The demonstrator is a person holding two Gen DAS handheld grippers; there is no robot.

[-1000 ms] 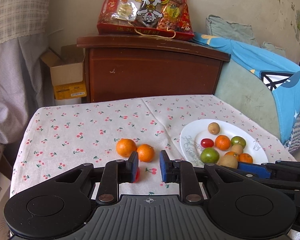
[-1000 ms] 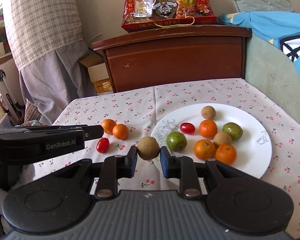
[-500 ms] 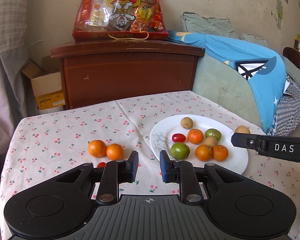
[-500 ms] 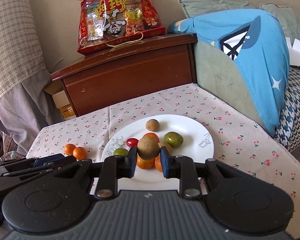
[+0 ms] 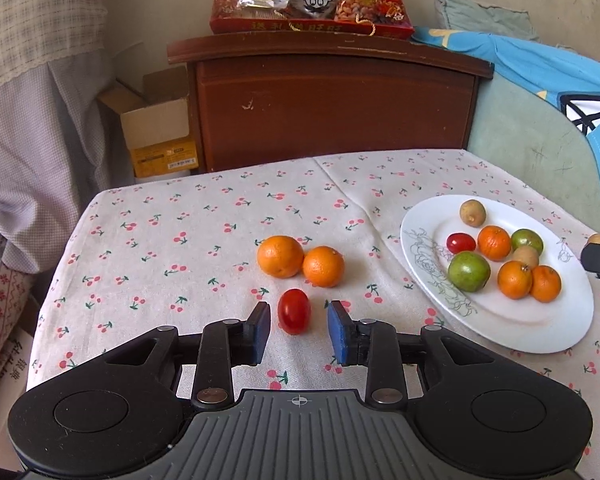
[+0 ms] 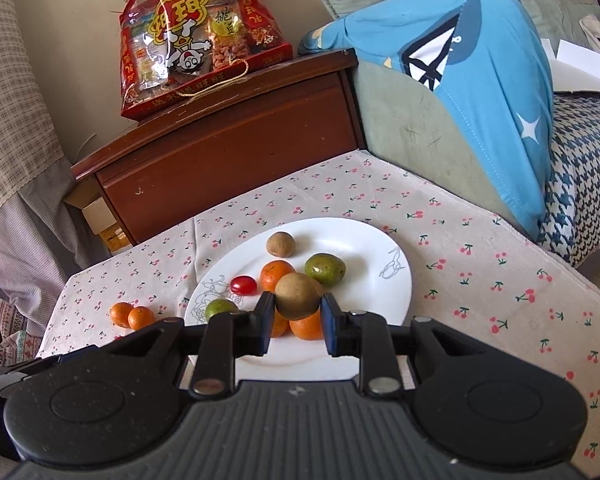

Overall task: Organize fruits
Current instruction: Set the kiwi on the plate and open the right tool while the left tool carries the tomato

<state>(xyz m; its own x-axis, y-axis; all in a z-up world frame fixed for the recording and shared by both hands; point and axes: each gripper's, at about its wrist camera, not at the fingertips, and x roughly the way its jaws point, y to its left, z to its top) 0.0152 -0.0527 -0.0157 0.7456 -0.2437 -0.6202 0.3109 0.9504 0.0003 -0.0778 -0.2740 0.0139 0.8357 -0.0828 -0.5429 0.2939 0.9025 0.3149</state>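
A red cherry tomato (image 5: 294, 311) lies on its side on the cherry-print cloth, just in front of two touching oranges (image 5: 301, 261). To the right, a white plate (image 5: 540, 332) holds a second cherry tomato (image 5: 460, 243), three oranges, two green fruits and two brown ones. Another round brown fruit (image 6: 297, 296) hangs above the plate's near side, clamped between blue pads.

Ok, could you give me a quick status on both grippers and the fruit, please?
Left gripper open, jaws just widened around cherry tomato on the cloth. Right gripper shut on brown fruit above plate. Nothing blocking.
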